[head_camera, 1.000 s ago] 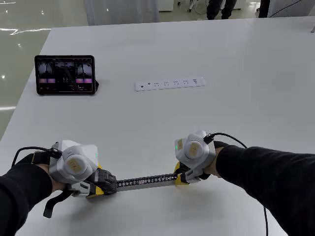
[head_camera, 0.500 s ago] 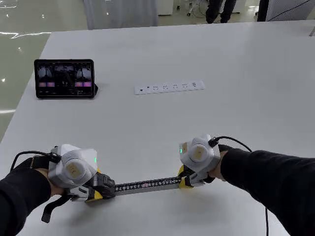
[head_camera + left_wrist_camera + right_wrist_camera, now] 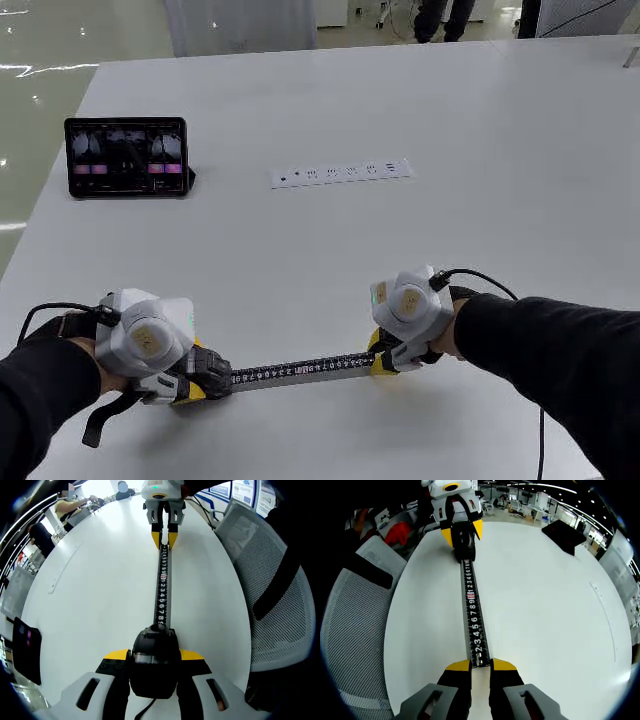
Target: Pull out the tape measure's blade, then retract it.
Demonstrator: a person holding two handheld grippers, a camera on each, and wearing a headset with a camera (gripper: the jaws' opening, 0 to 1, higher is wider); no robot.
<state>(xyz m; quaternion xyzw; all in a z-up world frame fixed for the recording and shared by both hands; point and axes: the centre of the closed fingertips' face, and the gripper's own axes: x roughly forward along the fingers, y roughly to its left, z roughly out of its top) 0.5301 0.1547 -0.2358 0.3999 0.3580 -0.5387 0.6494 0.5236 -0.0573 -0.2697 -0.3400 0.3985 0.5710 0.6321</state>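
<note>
Head view: the tape measure [image 3: 212,374] lies on the white table [image 3: 480,150] near its close edge, at about 6 o'clock in the frame. The left gripper [image 3: 200,378], at 7 o'clock, has its jaws clamped on the black case. The blade [image 3: 300,369] runs out of the case toward 3 o'clock, flat along the table top, to the right gripper [image 3: 380,362] at 5 o'clock, whose yellow-tipped jaws are pinched on the blade's far end. A dark-sleeved arm leads to each gripper. Well apart from the tape, a tablet [image 3: 127,157] stands at 10 o'clock with its screen lit, and a white power strip [image 3: 342,172] lies near 12 o'clock.

Left gripper view: the black case [image 3: 155,665] sits at 6 o'clock between the gripper's own two jaws, which are closed against its sides. The numbered blade [image 3: 162,590] stretches straight toward 12 o'clock, where the right gripper [image 3: 164,536] grips its tip. A grey mesh chair [image 3: 272,595] stands at 3 o'clock, beside the table.

Right gripper view: the gripper's own jaws rise from 6 o'clock, narrowed to a slim gap with the blade's end [image 3: 480,661] held between the yellow tips. The blade [image 3: 471,605] runs to 12 o'clock, where the left gripper [image 3: 463,532] holds the case. The mesh chair [image 3: 355,615] is at 9 o'clock, and the tablet [image 3: 565,530] at 2 o'clock.
</note>
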